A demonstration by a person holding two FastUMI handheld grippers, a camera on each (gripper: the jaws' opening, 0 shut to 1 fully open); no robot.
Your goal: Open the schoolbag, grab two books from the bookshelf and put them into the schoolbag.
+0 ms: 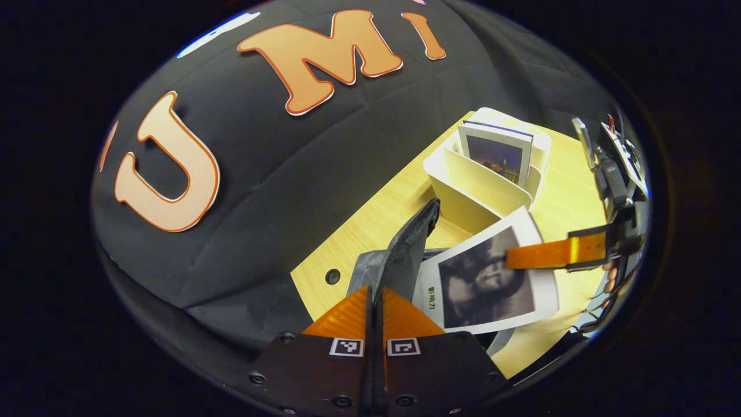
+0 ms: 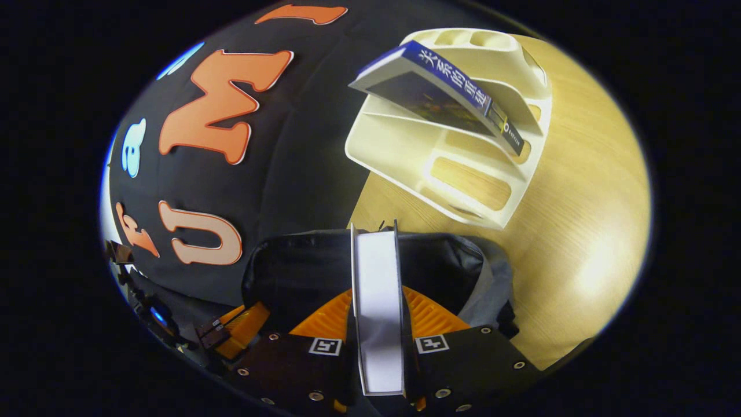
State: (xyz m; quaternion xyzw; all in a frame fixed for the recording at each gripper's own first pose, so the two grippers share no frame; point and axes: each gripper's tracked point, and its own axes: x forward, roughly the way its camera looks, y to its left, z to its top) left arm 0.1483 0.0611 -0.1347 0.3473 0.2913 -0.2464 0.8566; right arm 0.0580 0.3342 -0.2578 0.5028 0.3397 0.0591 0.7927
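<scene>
Counted two books, one bookshelf (image 2: 463,174), one schoolbag (image 2: 301,272), all on the wooden counter (image 2: 579,231). Saw Chinese characters on the blue spine of the shelved book (image 2: 457,81); too distorted to read. Left tool (image 1: 375,301) clamped shut on the schoolbag flap (image 1: 414,237), held upright. Right tool (image 2: 379,313) gripping the white book (image 2: 377,289) edge-on, just above the open bag mouth, shelf beyond.

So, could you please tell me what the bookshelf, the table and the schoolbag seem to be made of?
Bookshelf: likely moulded plastic, cream, smooth, with rounded dividers and a soft sheen.
Table: wood or wood-look laminate, pale grain, glossy glare.
Schoolbag: woven fabric, probably nylon, grey, creased, with a zip edge.
</scene>
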